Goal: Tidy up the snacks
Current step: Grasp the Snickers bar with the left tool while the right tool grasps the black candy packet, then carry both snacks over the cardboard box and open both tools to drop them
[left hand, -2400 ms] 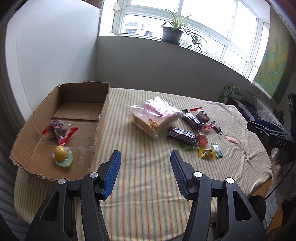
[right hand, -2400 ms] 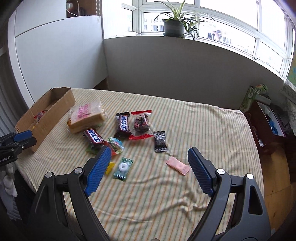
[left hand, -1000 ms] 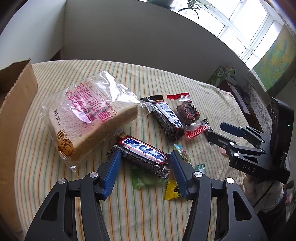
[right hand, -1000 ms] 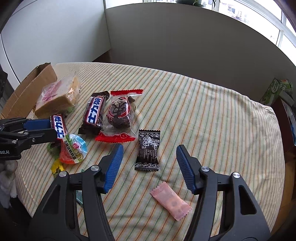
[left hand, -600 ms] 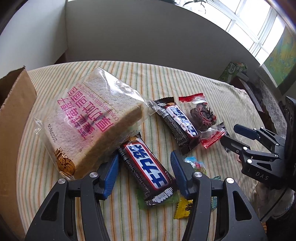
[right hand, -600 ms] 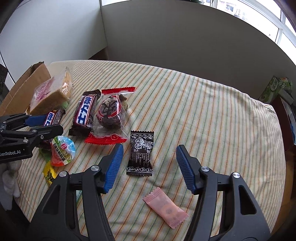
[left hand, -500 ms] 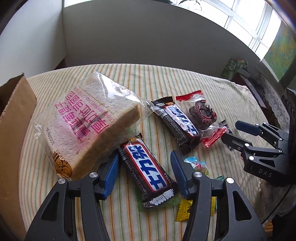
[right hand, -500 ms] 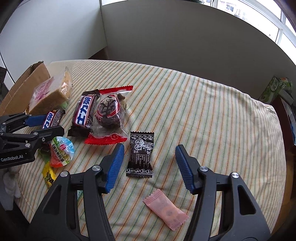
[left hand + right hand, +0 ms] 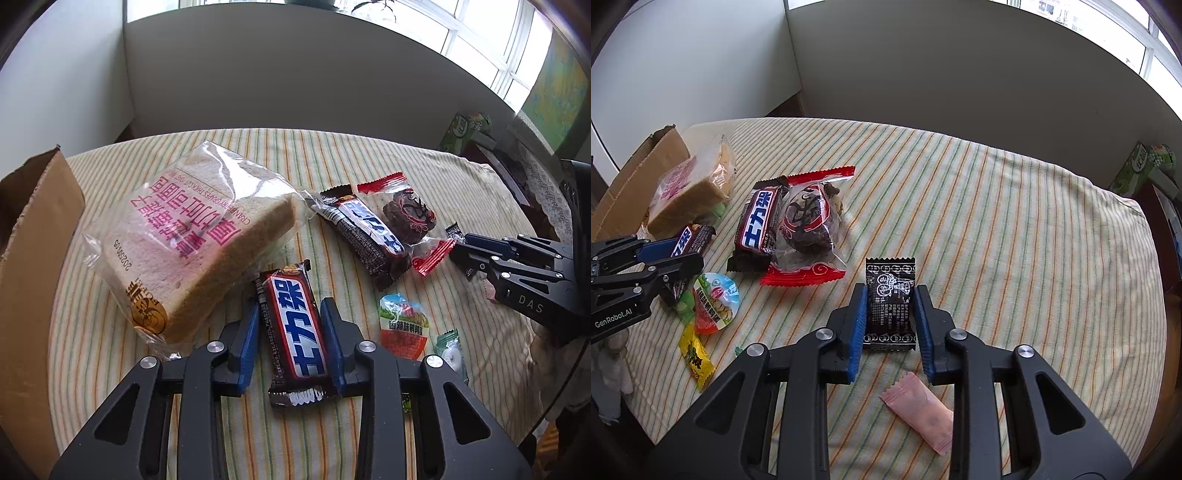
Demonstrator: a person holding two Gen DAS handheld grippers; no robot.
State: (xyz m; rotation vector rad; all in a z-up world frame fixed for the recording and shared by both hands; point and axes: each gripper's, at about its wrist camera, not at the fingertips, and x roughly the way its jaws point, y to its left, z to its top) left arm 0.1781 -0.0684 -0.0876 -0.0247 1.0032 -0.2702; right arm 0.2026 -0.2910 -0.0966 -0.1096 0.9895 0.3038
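My left gripper (image 9: 290, 308) is shut on a brown chocolate bar (image 9: 293, 328) with a blue and white label, next to the bagged bread (image 9: 192, 236). In the right wrist view the left gripper (image 9: 676, 254) shows at the far left, holding that bar (image 9: 690, 242). My right gripper (image 9: 891, 295) is shut on a small black sachet (image 9: 890, 302) lying on the striped cloth. The cardboard box (image 9: 22, 236) stands at the left edge; it also shows in the right wrist view (image 9: 639, 173).
A second chocolate bar (image 9: 759, 225) and a red-edged dark snack bag (image 9: 807, 229) lie mid-table. A round jelly cup (image 9: 714, 302), a yellow candy (image 9: 696, 354), a green mint (image 9: 450, 354) and a pink sachet (image 9: 919, 410) lie near the front. Green cartons (image 9: 1145, 166) stand off the table's right.
Both grippers have closed: the left onto the chocolate bar, the right onto the black sachet after moving forward over it.
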